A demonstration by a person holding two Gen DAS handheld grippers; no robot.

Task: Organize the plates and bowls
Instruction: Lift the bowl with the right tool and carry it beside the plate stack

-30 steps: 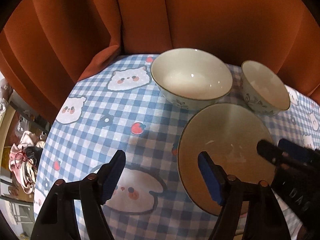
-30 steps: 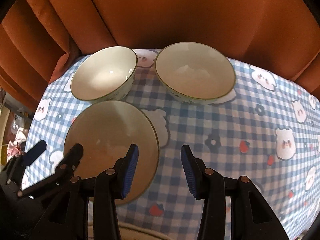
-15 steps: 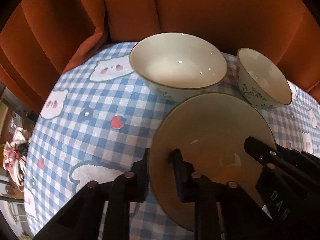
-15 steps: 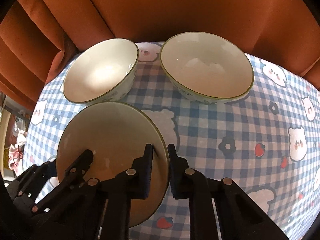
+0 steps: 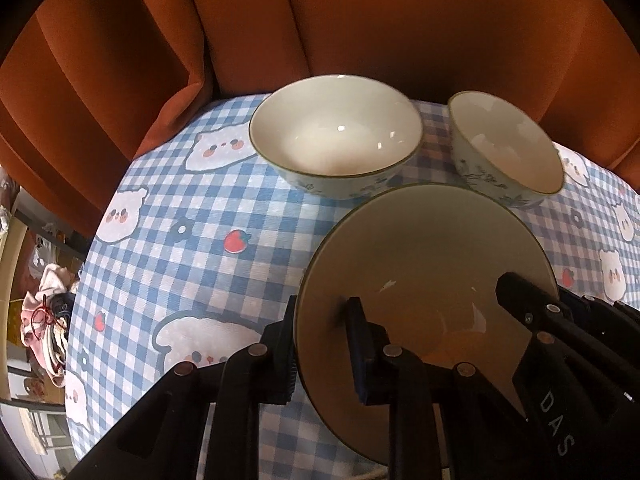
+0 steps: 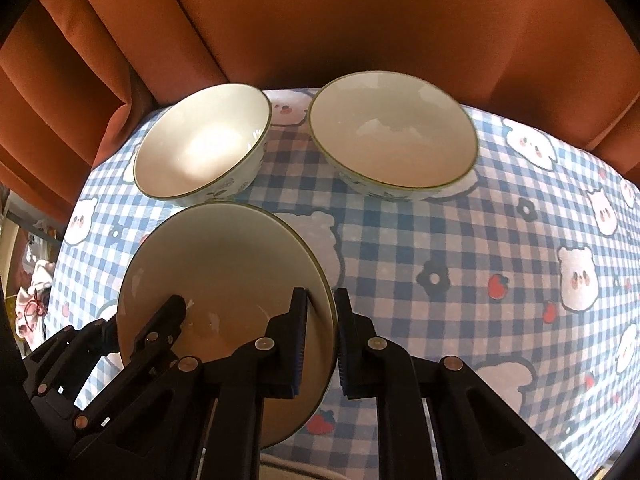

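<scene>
We see the plate [image 5: 424,248] nearest us on the tablecloth [image 5: 192,248], two bowls [image 5: 336,136] [image 5: 508,148] side by side behind it, seemingly just apart, curtain [image 5: 360,20] beyond.

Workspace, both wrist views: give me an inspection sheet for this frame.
Surface: table under a blue checked cloth with bear prints.
Job's things: plate, tilted, gripped at opposite rims; wide bowl and small bowl upright behind it, both empty.
Clutter: nothing seen on the cloth.
Grippers: left gripper and right gripper each shut on the plate's rim.
Cables: nothing seen.
Surroundings: orange curtain behind; clothes pile off the table's left edge.
</scene>
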